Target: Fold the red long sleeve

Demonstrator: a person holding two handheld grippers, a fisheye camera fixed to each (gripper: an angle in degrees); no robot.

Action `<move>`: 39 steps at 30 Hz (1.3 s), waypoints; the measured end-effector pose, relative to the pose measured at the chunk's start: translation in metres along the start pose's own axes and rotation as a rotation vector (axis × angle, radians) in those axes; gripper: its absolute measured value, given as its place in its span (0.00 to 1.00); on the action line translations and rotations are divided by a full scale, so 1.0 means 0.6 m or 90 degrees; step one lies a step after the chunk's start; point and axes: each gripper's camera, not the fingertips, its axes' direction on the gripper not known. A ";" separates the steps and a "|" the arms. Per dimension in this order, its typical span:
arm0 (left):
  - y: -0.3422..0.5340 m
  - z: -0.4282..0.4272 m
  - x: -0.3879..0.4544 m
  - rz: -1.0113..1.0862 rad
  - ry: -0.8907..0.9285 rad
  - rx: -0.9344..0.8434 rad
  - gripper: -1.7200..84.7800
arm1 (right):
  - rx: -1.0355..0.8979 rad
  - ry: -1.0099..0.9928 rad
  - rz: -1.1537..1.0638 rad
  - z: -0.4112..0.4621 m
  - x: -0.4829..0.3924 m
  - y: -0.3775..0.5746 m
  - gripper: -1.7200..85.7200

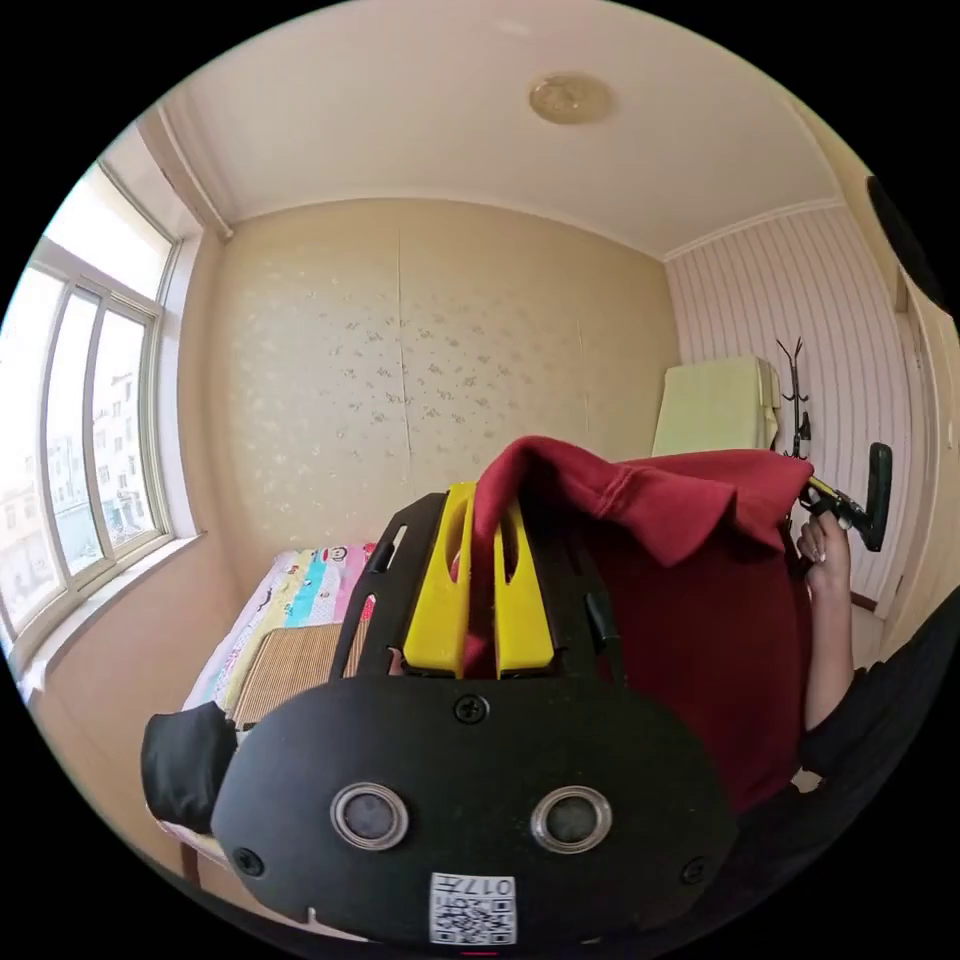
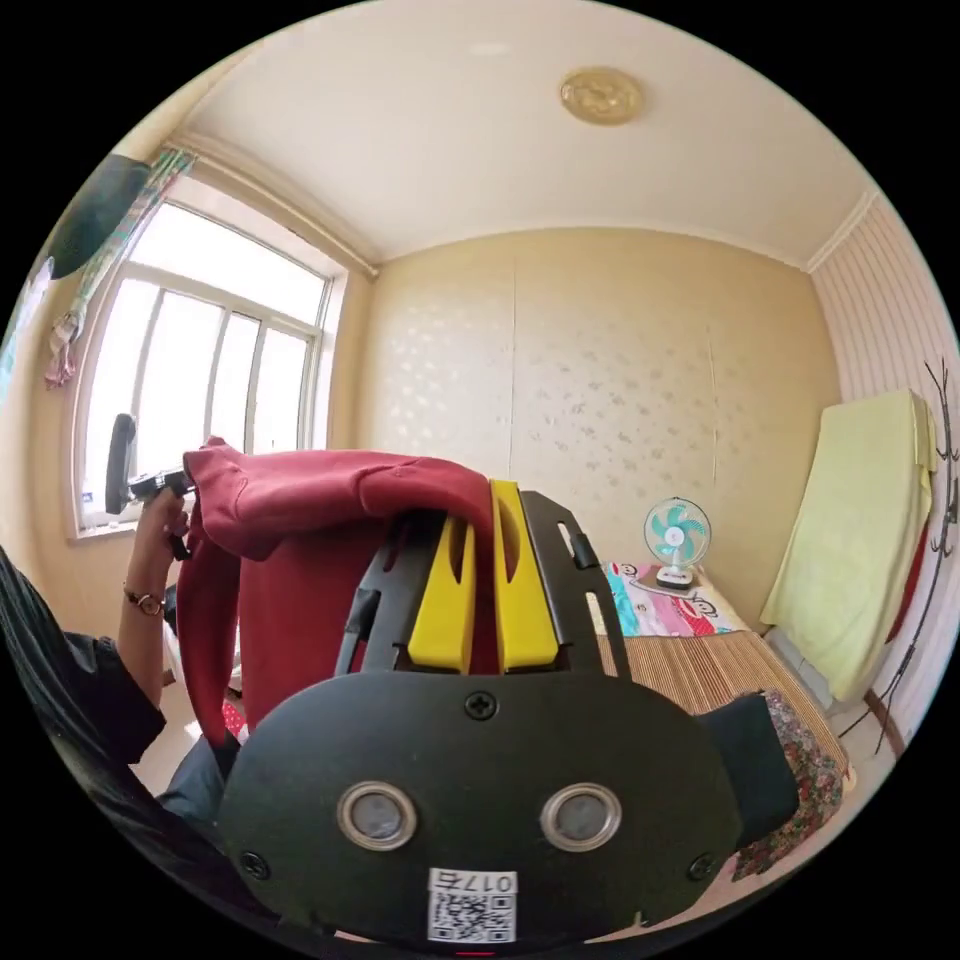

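The red long sleeve hangs in the air, stretched between both grippers. In the left gripper view my left gripper has its yellow jaws pressed together on the garment's top edge, cloth bunched over the tips. At the far right of that view, the right gripper sits in a person's hand at the other corner. In the right gripper view my right gripper is shut on the red long sleeve, which drapes down to the left. The left gripper is held up by a hand at the far left.
A bed with a bamboo mat and cartoon-print sheet lies below. A small fan stands on it. A pale yellow mattress and a coat stand lean by the striped wall. A window is at one side.
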 end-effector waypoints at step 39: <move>0.614 0.263 -0.353 -0.255 0.049 -0.629 0.13 | -0.532 -0.074 0.288 0.314 0.126 0.672 0.02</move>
